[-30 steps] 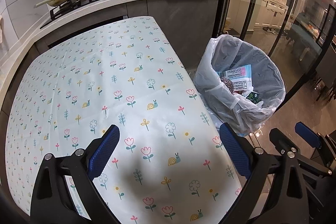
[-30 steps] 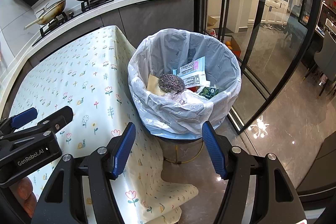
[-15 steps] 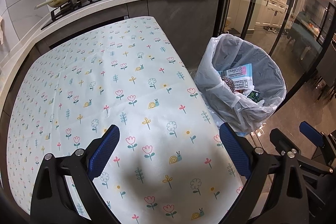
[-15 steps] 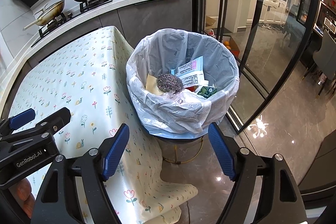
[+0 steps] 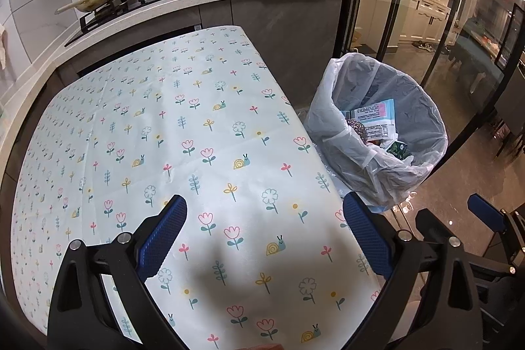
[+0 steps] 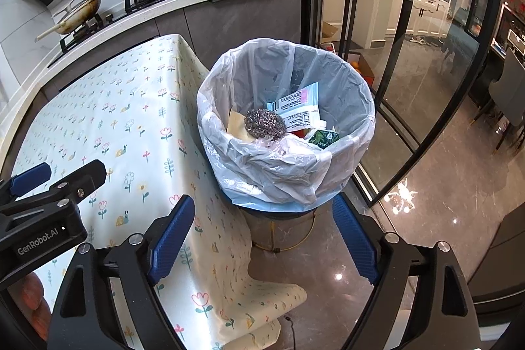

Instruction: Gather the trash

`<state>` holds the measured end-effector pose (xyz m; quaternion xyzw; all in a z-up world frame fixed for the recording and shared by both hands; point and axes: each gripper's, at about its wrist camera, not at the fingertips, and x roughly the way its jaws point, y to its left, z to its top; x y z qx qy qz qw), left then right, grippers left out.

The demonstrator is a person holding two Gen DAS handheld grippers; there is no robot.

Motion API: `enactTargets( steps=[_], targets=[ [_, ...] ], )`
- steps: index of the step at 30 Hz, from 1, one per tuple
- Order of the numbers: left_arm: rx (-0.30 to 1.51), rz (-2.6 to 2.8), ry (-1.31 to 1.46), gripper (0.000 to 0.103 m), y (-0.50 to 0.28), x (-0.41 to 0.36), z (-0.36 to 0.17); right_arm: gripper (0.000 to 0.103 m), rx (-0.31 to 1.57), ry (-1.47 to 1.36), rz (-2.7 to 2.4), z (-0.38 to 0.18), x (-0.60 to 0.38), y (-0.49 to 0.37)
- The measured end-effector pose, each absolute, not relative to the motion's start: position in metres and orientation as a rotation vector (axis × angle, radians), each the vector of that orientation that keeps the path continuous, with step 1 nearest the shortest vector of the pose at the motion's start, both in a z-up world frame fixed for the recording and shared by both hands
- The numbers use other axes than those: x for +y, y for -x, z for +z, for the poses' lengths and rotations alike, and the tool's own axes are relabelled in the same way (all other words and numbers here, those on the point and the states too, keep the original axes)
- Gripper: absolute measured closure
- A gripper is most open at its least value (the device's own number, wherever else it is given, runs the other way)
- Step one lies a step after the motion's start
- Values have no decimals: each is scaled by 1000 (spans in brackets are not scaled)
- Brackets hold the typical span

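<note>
The rectangular table in a pale floral-and-snail oilcloth (image 5: pixel 203 133) shows no litter, which suggests the collecting is about done. At its three o'clock edge stands the round bin lined with a translucent white plastic bag (image 6: pixel 341 153), close enough to drop into. Inside lie printed paper wrappers (image 6: pixel 297 107) and a steel-wool scouring ball (image 6: pixel 265 123). The right gripper (image 6: pixel 262 238), jaws just widened and empty, hangs at the bin's six o'clock. The left gripper (image 5: pixel 264 235) hovers spread wide, holding nothing, over the table.
</note>
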<state>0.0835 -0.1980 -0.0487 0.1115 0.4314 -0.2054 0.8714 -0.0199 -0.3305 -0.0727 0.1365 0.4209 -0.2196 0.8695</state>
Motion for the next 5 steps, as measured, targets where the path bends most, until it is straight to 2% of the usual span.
enactTargets(
  steps=[5],
  targets=[
    [904,-428,-235,11,-83,-198,-50,19,887,-294,-466,-74,-332,20]
  ],
)
